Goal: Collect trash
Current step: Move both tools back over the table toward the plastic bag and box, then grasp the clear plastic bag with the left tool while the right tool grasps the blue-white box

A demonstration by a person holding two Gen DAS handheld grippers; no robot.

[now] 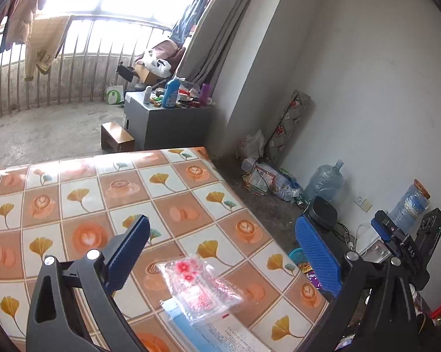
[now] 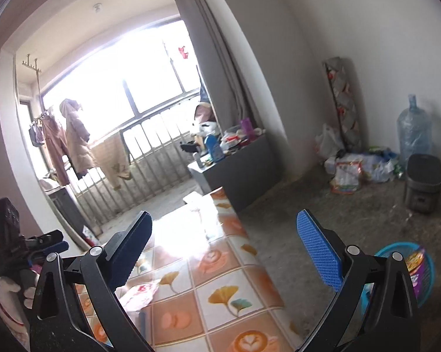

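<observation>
A clear plastic wrapper (image 1: 201,289) printed with red flowers lies on the table's tiled cloth (image 1: 82,205), partly over a blue and white leaflet (image 1: 220,334). My left gripper (image 1: 225,252) hovers just above and behind the wrapper, open wide, with nothing between its blue pads. My right gripper (image 2: 225,252) is also open and empty over the table's right side. In the right wrist view the wrapper (image 2: 140,292) shows low behind the left finger. A teal basket (image 2: 420,272) holding a purple packet stands on the floor beside the table.
Bags and wrappers are piled (image 2: 355,167) on the floor by the wall, next to a big water jug (image 2: 414,129) and a dark cooker (image 2: 422,182). A cluttered grey cabinet (image 1: 162,117) and a small wooden stool (image 1: 116,140) stand beyond the table. A gloved hand (image 2: 9,290) holds the left tool.
</observation>
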